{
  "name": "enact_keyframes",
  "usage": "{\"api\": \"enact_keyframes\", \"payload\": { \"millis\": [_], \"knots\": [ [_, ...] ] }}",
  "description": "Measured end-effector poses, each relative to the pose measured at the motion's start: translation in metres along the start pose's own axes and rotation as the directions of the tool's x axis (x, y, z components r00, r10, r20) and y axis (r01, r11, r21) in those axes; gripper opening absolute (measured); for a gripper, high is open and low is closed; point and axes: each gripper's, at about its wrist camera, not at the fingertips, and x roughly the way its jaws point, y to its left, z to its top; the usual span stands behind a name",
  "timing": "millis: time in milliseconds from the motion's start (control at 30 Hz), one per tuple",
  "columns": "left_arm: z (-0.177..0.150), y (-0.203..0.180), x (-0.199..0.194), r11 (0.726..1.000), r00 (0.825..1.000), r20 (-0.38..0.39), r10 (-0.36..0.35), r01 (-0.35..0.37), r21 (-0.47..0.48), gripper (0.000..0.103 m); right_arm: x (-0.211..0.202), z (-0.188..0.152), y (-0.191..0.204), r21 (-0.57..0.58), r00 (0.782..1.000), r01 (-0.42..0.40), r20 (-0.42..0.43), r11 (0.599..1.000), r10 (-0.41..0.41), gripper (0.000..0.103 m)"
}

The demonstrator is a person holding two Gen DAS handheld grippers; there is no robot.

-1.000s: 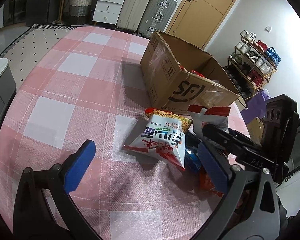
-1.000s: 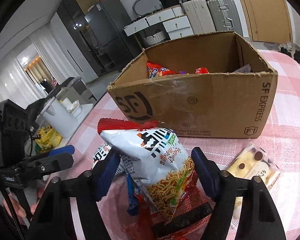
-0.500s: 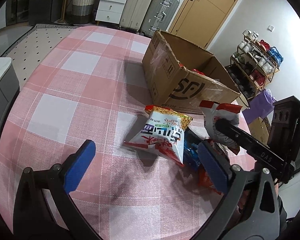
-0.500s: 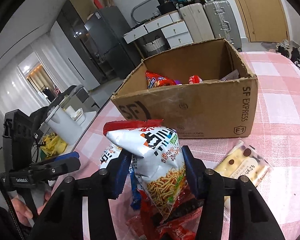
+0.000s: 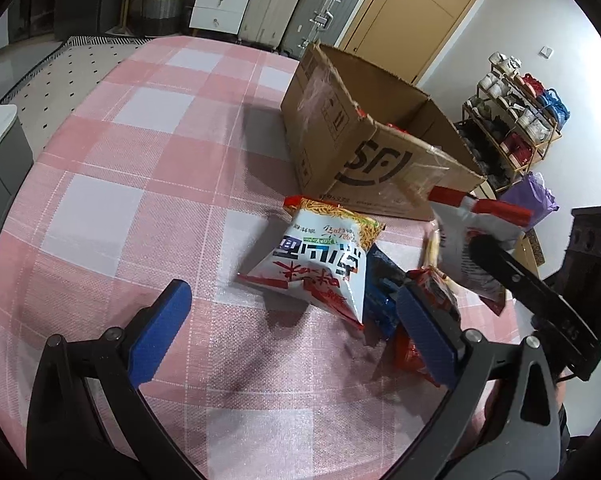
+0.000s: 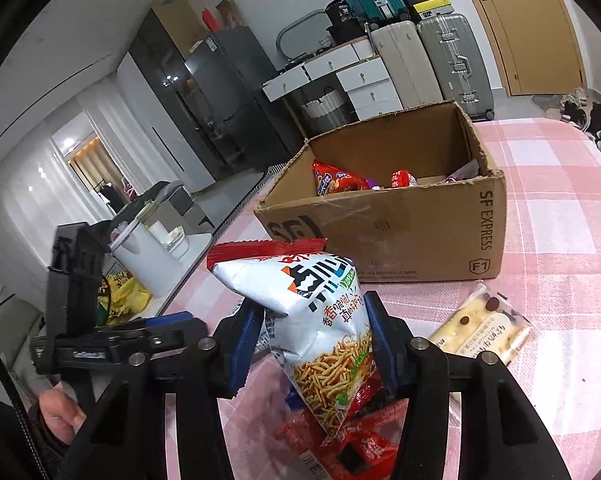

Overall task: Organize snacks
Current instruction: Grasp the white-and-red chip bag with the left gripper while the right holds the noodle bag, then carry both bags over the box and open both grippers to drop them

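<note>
Right wrist view: my right gripper (image 6: pixel 314 340) is clamped on the noodle-snack bag (image 6: pixel 320 320), lifted upright off the pile — likely bound for the cardboard box (image 6: pixel 384 236) at 12 o'clock. My left gripper (image 5: pixel 288 328) hovers agape, empty.

The left wrist camera sits high behind its own tool (image 5: pixel 288 328) and looks down at the pink tabletop (image 5: pixel 140 152), with the cardboard box (image 5: pixel 340 136) farther off. The right wrist camera sits lower, close to the box (image 6: pixel 400 236). Both views share the box and the snacks before it.
</note>
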Motion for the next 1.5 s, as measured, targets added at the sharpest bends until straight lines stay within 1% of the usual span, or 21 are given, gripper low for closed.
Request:
{"api": "enact_keyframes", "payload": {
  "millis": [167,233,300,400,600,633,700,733,767,833,867,967,1000,1067,1100,1233,1500],
  "knots": [
    [0.006,-0.005,0.009,1.000,1.000,-0.008,-0.015,0.015,0.015,0.102,-0.013,-0.005,-0.006,0.015,1.000,0.001,0.005,1.000,-0.001,0.051],
    [0.009,-0.007,0.014,1.000,1.000,-0.019,-0.020,0.020,0.023,0.102,-0.018,-0.006,-0.009,0.022,1.000,-0.002,0.010,1.000,0.002,0.051],
    [0.014,-0.011,0.022,0.999,0.998,-0.039,-0.039,0.041,0.035,0.102,-0.021,-0.007,-0.010,0.023,1.000,-0.007,0.010,1.000,0.007,0.051],
    [0.017,-0.015,0.033,0.998,0.997,-0.062,-0.043,0.045,0.041,0.102,-0.024,-0.009,-0.011,0.025,1.000,-0.007,0.008,1.000,0.007,0.051],
    [0.023,-0.016,0.047,0.998,0.997,-0.072,-0.035,0.038,0.046,0.101,-0.029,-0.010,-0.013,0.031,1.000,-0.003,0.008,1.000,0.003,0.051],
    [0.025,-0.015,0.050,0.998,0.996,-0.075,-0.038,0.041,0.046,0.100,-0.029,-0.011,-0.014,0.033,1.000,-0.002,0.008,0.999,0.002,0.051],
    [0.027,-0.012,0.055,0.998,0.996,-0.082,-0.040,0.044,0.041,0.094,-0.030,-0.012,-0.015,0.042,1.000,0.002,0.005,0.999,-0.002,0.051],
    [0.029,-0.010,0.059,0.998,0.995,-0.091,-0.050,0.054,0.040,0.086,-0.029,-0.011,-0.015,0.046,1.000,0.004,0.003,0.999,-0.004,0.051],
    [0.029,-0.009,0.062,0.998,0.994,-0.097,-0.054,0.058,0.040,0.071,-0.029,-0.012,-0.016,0.049,1.000,0.005,0.000,0.999,-0.005,0.051],
    [0.028,-0.008,0.066,0.995,0.990,-0.111,-0.088,0.093,0.045,0.062,-0.029,-0.013,-0.015,0.048,1.000,0.004,-0.001,0.999,-0.004,0.051],
    [0.028,-0.008,0.067,0.993,0.989,-0.111,-0.097,0.103,0.051,0.052,-0.030,-0.013,-0.014,0.046,1.000,0.005,-0.001,0.999,-0.005,0.051],
    [0.025,-0.007,0.065,0.992,0.990,-0.103,-0.096,0.104,0.071,0.043,-0.030,-0.010,-0.011,0.041,1.000,0.003,0.004,0.999,-0.003,0.051],
    [0.024,-0.007,0.064,0.991,0.990,-0.102,-0.099,0.107,0.077,0.043,-0.030,-0.010,-0.010,0.039,1.000,0.003,0.004,0.999,-0.003,0.051],
    [0.021,-0.005,0.060,0.992,0.992,-0.091,-0.083,0.091,0.085,0.042,-0.032,-0.010,-0.009,0.039,1.000,0.007,0.004,0.999,-0.007,0.051],
    [0.019,-0.004,0.058,0.992,0.992,-0.084,-0.089,0.096,0.079,0.042,-0.032,-0.010,-0.009,0.039,1.000,0.007,0.003,0.999,-0.007,0.051],
    [0.013,0.000,0.046,0.994,0.995,-0.060,-0.078,0.082,0.071,0.042,-0.035,-0.010,-0.005,0.035,1.000,0.012,0.007,0.999,-0.012,0.052],
    [0.004,-0.004,0.016,0.993,0.996,-0.026,-0.082,0.084,0.088,0.043,-0.039,-0.011,0.009,0.017,1.000,0.018,0.017,1.000,-0.019,0.052]
  ]
}}
